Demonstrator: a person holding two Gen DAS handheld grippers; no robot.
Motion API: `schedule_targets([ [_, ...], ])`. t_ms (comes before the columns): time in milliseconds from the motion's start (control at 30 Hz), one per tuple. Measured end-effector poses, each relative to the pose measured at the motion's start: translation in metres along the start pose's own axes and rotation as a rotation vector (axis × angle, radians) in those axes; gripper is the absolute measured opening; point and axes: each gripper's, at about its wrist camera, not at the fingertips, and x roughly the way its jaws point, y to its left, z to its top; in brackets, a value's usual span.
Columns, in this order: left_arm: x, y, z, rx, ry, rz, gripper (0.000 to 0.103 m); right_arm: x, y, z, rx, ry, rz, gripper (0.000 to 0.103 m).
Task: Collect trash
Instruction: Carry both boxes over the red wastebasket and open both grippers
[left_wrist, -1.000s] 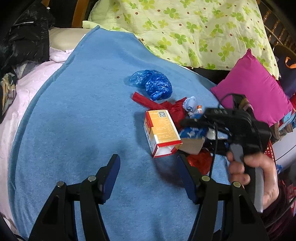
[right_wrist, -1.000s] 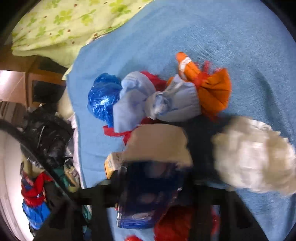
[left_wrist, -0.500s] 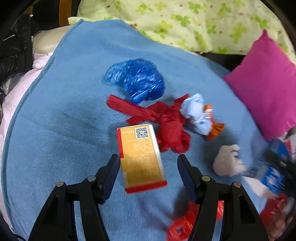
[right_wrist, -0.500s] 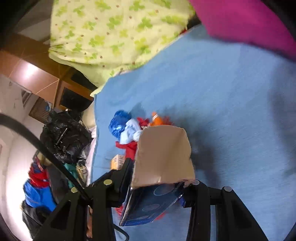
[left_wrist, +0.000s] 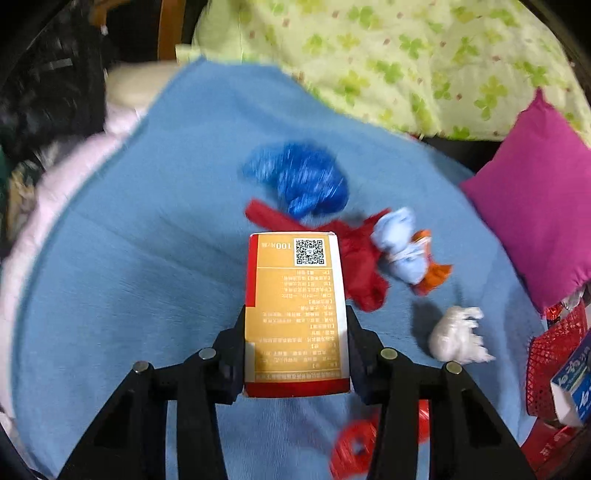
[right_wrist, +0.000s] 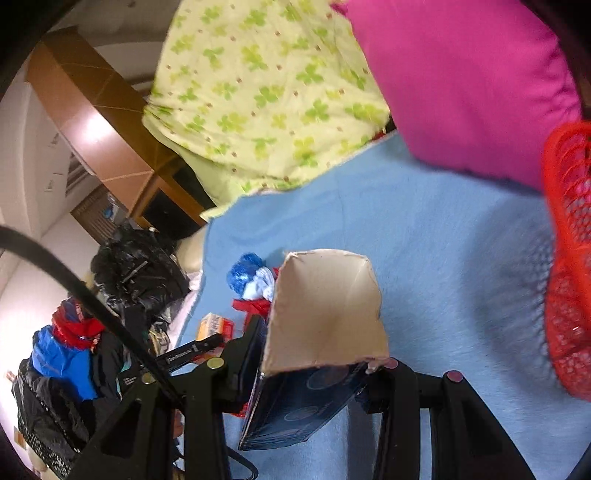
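Since half a second ago the left gripper (left_wrist: 296, 350) has closed on the orange box (left_wrist: 295, 310), which now sits pinched by its long sides between the fingers, over the near middle of the blue blanket (left_wrist: 147, 258). Light stiff card, it should carry easily but dent if squeezed. Farther off lie a blue bag (left_wrist: 303, 181), red wrapper (left_wrist: 358, 254), pale bundle (left_wrist: 402, 247) and, right, a white wad (left_wrist: 456, 336), all soft and best pinched at the bulk. The right gripper (right_wrist: 306, 373) grips a dark blue carton (right_wrist: 299, 406) with its flap open, near the red basket (right_wrist: 569, 258) at far right.
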Motion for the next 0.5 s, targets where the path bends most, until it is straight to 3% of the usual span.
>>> schedule_targets([
  [233, -0.090, -0.051, -0.013, 0.129, -0.153, 0.023, 0.047, -0.072, 0.009, -0.003, -0.056, -0.106, 0.028, 0.044],
  [367, -0.132, -0.097, -0.028, 0.212, -0.221, -0.021, 0.047, -0.121, 0.003, -0.006, -0.067, -0.157, 0.019, 0.044],
  [500, -0.159, -0.149, -0.044, 0.290, -0.248, -0.112, 0.047, -0.164, -0.014, -0.006, -0.057, -0.210, -0.006, 0.044],
])
